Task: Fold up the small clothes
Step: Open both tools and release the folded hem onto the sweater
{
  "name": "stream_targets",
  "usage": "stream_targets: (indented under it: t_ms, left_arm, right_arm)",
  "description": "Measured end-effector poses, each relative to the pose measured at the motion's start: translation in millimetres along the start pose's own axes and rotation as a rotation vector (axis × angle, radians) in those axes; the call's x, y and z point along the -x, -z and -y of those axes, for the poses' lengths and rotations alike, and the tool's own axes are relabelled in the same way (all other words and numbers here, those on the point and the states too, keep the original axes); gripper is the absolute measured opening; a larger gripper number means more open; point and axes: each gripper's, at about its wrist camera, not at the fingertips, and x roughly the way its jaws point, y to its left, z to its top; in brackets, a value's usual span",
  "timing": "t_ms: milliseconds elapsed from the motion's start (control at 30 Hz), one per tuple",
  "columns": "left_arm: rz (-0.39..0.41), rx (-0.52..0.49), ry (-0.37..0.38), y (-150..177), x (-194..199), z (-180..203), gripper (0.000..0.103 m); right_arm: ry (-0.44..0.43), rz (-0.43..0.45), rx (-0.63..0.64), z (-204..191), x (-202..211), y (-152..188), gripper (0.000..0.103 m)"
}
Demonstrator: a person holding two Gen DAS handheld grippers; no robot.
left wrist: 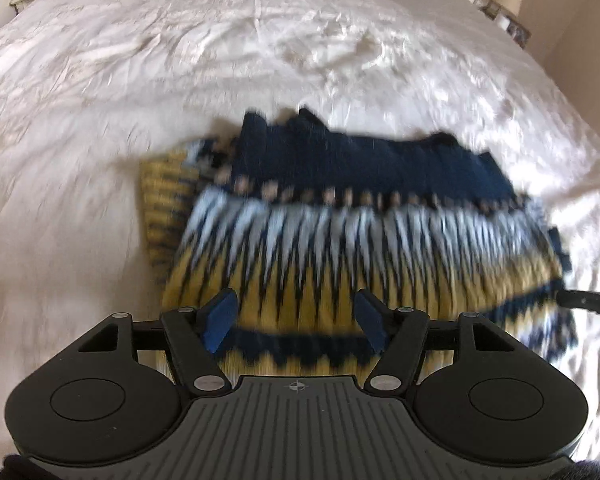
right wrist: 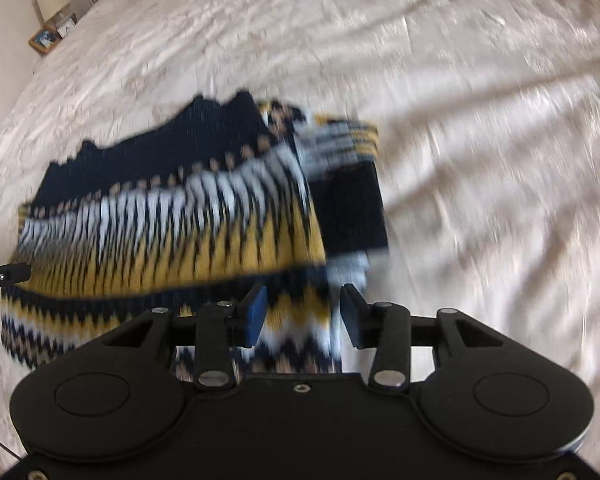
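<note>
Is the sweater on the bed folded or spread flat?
Folded. The sweater lies as a compact stack on the bed: its patterned body is doubled over the navy part, with a sleeve tucked alongside.

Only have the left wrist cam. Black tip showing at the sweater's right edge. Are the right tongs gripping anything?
Observer: No. The right tongs are open, pads apart above the sweater's near right corner, nothing pinched.
Operator: Sleeve on that side?
Observer: The navy sleeve lies lengthwise along the sweater's right edge, with its pale end nearest the tongs.
</note>
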Motion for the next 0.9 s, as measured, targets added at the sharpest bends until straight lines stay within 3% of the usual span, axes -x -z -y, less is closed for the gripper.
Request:
stream_targets:
  t_ms: [67,100,133,167,300,500,633,867,900]
  left_arm:
    - [-0.028,-0.002,-0.011,11,-3,-1,0.064]
    - [-0.05,-0.003,-0.017,16,-7,-2,0.064]
    - [-0.066,-0.009,-0.027,21,-10,-3,0.063]
    - [-0.078,-0.02,-0.04,25,-15,-4,0.064]
    - [-0.086,-0.074,-0.062,31,-28,-3,0.065]
    - [-0.122,-0.033,-0.116,21,-29,6,0.066]
    - [-0.126,0.012,-0.13,14,-18,18,0.066]
    - [-0.112,0.029,-0.121,3,-9,48,0.066]
    - [-0.109,0.027,-0.119,1,-9,53,0.066]
  right_arm:
    - [-0.013,-0.02,0.005,0,0,10,0.05]
    - [-0.014,-0.031,0.015,-1,-1,13,0.042]
    - [-0.01,-0.043,0.032,-3,-2,17,0.022]
    - [0.011,-0.061,0.06,-6,-4,21,0.012]
    - [0.075,-0.098,0.103,-2,-14,26,0.009]
    - [0.042,-0.108,0.064,10,-22,28,0.011]
    - [0.001,-0.098,0.049,16,-18,31,0.026]
    - [-0.072,-0.097,-0.006,38,-15,36,0.042]
    - [-0.084,-0.095,-0.012,41,-14,36,0.049]
